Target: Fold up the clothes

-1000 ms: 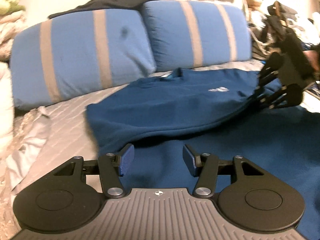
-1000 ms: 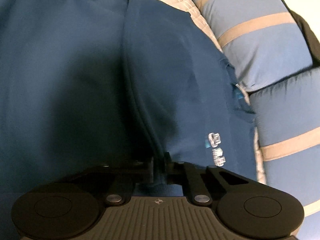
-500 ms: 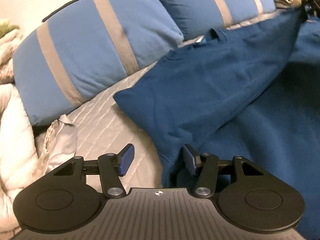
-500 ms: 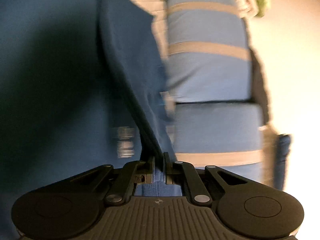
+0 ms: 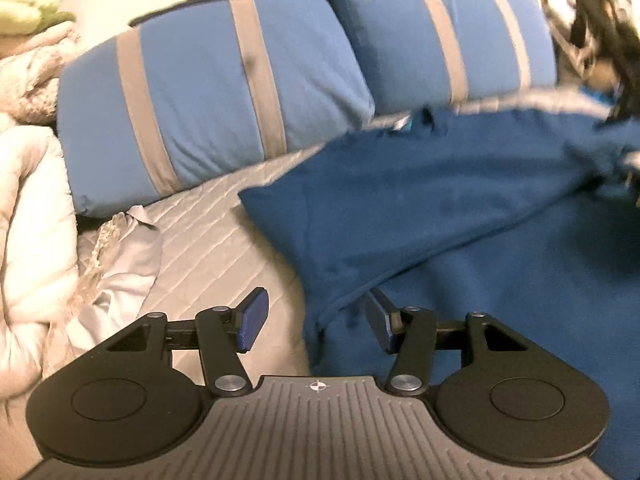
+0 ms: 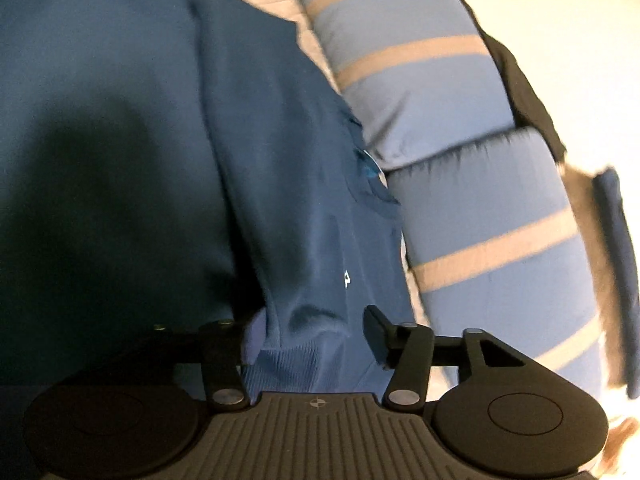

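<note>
A dark blue sweatshirt point(image 5: 420, 208) lies spread on the bed, its upper part folded over the lower part along a diagonal edge. My left gripper point(image 5: 316, 320) is open, its jaws straddling the garment's left edge low over the bed. In the right wrist view the sweatshirt point(image 6: 280, 184) fills the left and middle, with a small white logo point(image 6: 346, 279). My right gripper point(image 6: 316, 340) is open, with the ribbed cuff point(image 6: 286, 364) lying loose between its jaws.
Two blue pillows with tan stripes point(image 5: 208, 100) point(image 5: 436, 32) stand behind the sweatshirt on the grey quilted bedspread point(image 5: 212, 240). A white duvet point(image 5: 32, 232) is bunched at the left. Dark clutter point(image 5: 600, 32) sits at the far right.
My right gripper has opened and let go of the ribbed cuff it held pinched. My left gripper swung left to the garment's edge and stayed open.
</note>
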`<state>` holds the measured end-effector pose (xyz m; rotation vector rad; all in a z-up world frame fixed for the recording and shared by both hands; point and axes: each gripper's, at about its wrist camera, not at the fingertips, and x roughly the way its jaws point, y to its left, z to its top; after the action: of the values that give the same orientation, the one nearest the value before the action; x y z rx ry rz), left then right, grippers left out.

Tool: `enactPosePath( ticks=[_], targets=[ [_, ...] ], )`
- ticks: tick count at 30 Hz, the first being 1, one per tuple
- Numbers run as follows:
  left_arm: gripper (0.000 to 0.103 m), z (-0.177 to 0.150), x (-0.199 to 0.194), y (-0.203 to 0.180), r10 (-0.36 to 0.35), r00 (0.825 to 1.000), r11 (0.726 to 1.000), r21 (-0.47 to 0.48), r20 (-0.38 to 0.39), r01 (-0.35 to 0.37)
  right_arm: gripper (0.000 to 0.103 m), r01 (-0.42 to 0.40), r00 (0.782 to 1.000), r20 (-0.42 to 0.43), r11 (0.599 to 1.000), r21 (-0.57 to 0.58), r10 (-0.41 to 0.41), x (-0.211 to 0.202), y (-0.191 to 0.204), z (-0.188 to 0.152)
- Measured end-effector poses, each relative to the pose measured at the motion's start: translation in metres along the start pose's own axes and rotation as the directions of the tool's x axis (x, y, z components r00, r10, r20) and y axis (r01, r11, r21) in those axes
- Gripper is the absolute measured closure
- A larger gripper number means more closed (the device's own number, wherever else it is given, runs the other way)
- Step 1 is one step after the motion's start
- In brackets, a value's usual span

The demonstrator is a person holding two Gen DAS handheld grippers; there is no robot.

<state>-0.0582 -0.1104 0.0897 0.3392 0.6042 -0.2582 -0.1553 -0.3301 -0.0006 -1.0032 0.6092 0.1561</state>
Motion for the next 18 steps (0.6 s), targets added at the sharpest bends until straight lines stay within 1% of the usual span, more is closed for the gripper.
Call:
enactPosePath(
  ticks=[1, 4, 6, 8, 9, 10, 11, 12, 14, 16, 18],
  targets=[
    [0.050, 0.001, -0.008, 0.000, -0.012, 1.000, 1.000, -0.020, 0.015, 0.012, 0.033, -0.015, 1.000, -0.009, 1.000, 0.016, 0.015, -0.003, -0.001, -0.001],
    [0.050, 0.002, -0.027, -0.001, -0.048, 0.998, 0.997, -0.065, 0.051, 0.051, 0.032, -0.064, 0.998, -0.024, 0.998, 0.026, 0.065, -0.008, 0.003, -0.006],
    [0.050, 0.003, -0.034, -0.005, -0.065, 0.996, 0.995, -0.075, 0.067, 0.070, 0.033, -0.050, 0.997, -0.055, 0.999, -0.007, 0.050, -0.004, 0.008, -0.014],
    [0.050, 0.003, -0.040, -0.011, -0.074, 0.994, 0.995, -0.068, 0.078, 0.080, 0.044, -0.045, 0.996, -0.080, 0.999, -0.007, 0.044, -0.001, 0.007, -0.021],
    [0.050, 0.003, -0.042, -0.014, -0.079, 0.993, 0.994, -0.063, 0.082, 0.085, 0.057, -0.053, 0.994, -0.095, 0.999, 0.002, 0.053, 0.001, 0.004, -0.023],
    [0.050, 0.004, -0.043, -0.017, -0.084, 0.993, 0.994, -0.057, 0.084, 0.089, 0.080, -0.062, 0.992, -0.111, 0.998, 0.003, 0.062, 0.002, 0.003, -0.025],
    [0.050, 0.005, -0.043, -0.019, -0.089, 0.992, 0.994, -0.050, 0.086, 0.093, 0.088, -0.068, 0.990, -0.127, 0.998, -0.004, 0.067, 0.004, 0.003, -0.026],
    [0.050, 0.005, -0.044, -0.022, -0.089, 0.992, 0.995, -0.045, 0.086, 0.093, 0.088, -0.062, 0.989, -0.133, 0.998, -0.028, 0.057, 0.003, 0.003, -0.028],
    [0.050, 0.005, -0.047, -0.026, -0.090, 0.992, 0.995, -0.039, 0.090, 0.094, 0.089, -0.026, 0.991, -0.130, 0.995, -0.094, 0.013, -0.002, 0.001, -0.029],
    [0.050, 0.003, -0.053, -0.028, -0.094, 0.991, 0.995, -0.034, 0.095, 0.097, 0.090, 0.042, 0.991, -0.116, 0.985, -0.166, -0.062, -0.011, -0.006, -0.030],
    [0.050, 0.001, -0.057, -0.030, -0.097, 0.991, 0.994, -0.032, 0.096, 0.101, 0.089, 0.099, 0.986, -0.107, 0.965, -0.245, -0.129, -0.021, -0.012, -0.032]
  ],
)
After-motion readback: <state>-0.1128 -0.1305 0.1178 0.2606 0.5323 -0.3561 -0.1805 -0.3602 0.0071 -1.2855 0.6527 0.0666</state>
